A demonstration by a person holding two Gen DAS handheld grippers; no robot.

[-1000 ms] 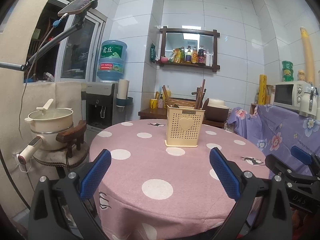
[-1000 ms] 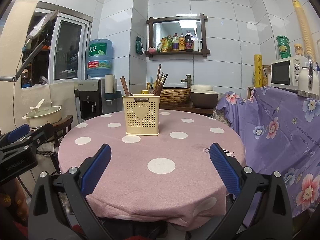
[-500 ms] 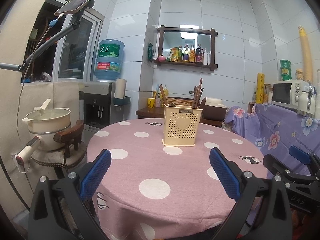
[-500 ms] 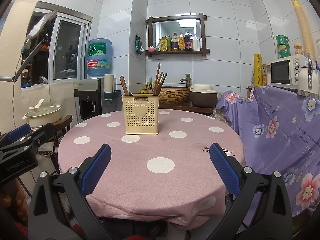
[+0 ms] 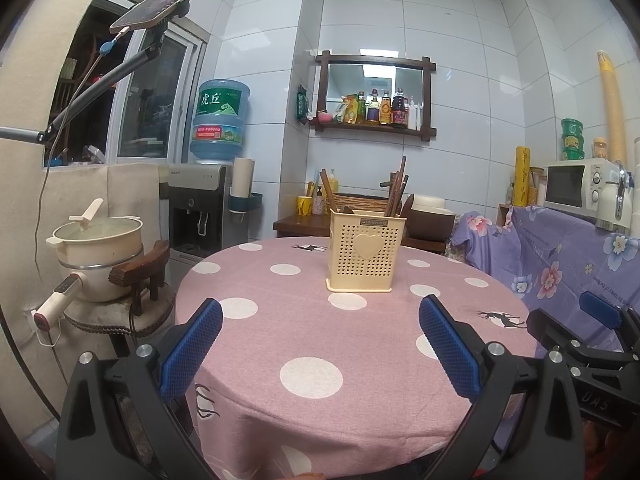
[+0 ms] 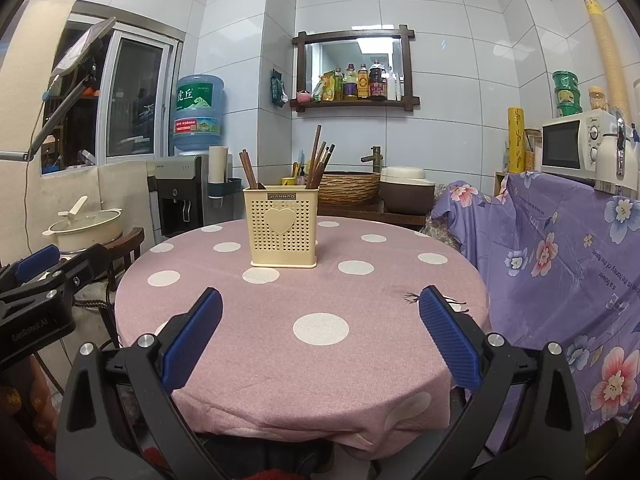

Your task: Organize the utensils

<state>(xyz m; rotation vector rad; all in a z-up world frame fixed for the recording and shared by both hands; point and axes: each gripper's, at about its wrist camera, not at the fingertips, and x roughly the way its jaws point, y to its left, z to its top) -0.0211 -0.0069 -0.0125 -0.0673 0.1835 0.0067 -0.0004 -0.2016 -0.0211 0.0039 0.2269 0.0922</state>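
Note:
A cream perforated utensil holder with a heart on its front stands upright on the round pink polka-dot table. It also shows in the right wrist view. Brown wooden chopsticks and other utensils stand inside it. My left gripper is open and empty, held back over the table's near edge. My right gripper is open and empty, also at the near edge. Each gripper shows at the side of the other's view.
A cream pot sits on a wooden chair left of the table. A water dispenser stands behind it. A purple floral cloth covers furniture on the right, with a microwave on top. A sink counter lies behind the table.
Both grippers have drawn back a little from the table and tilted slightly; the holder sits a bit farther and higher in the left wrist view. Nothing was taken hold of.

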